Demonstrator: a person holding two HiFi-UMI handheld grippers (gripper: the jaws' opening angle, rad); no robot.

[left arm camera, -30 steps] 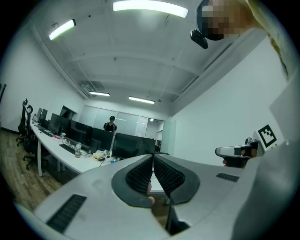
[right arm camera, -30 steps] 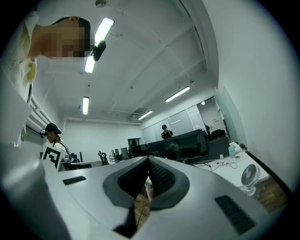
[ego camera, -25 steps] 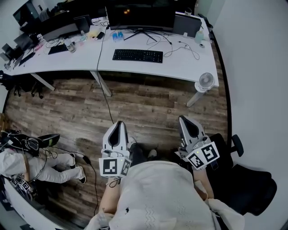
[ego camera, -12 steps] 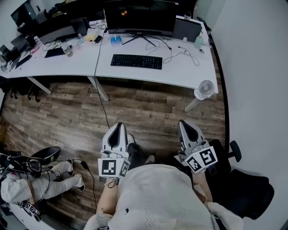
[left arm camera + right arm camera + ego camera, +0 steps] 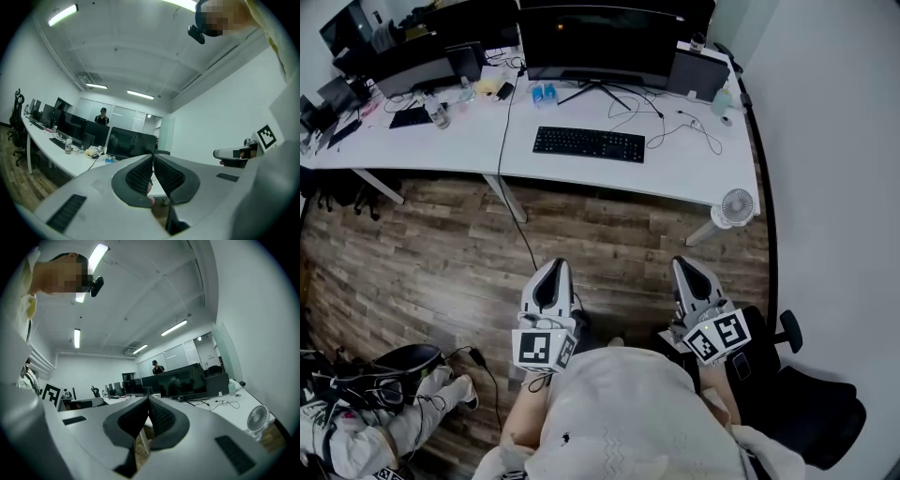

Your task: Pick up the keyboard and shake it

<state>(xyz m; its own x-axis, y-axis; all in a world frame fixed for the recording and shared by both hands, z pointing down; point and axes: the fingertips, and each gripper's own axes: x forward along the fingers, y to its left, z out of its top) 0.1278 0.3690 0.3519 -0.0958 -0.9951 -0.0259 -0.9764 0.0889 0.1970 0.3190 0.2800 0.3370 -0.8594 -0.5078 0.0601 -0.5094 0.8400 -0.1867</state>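
Note:
A black keyboard [image 5: 589, 143] lies flat on the white desk [image 5: 694, 169] in front of a wide dark monitor [image 5: 595, 42]. Both grippers are held level in front of the person's body, over the wooden floor and well short of the desk. The left gripper [image 5: 554, 267] has its jaws together with nothing between them; its own view shows the ribbed pads meeting at the left gripper's tip [image 5: 153, 156]. The right gripper [image 5: 682, 265] is likewise shut and empty, as the right gripper's tip [image 5: 148, 399] shows. In both gripper views the keyboard is hidden behind the jaws.
A small white fan [image 5: 736, 206] stands on the floor by the desk's right end. Cables [image 5: 675, 122] trail right of the keyboard. A black office chair [image 5: 806, 412] is at the lower right, a cluttered second desk [image 5: 412, 131] at left. A person [image 5: 101, 116] stands behind the monitors.
The desk and keyboard have slid lower in the head view and look nearer. Both grippers keep their place in front of the body and stay shut.

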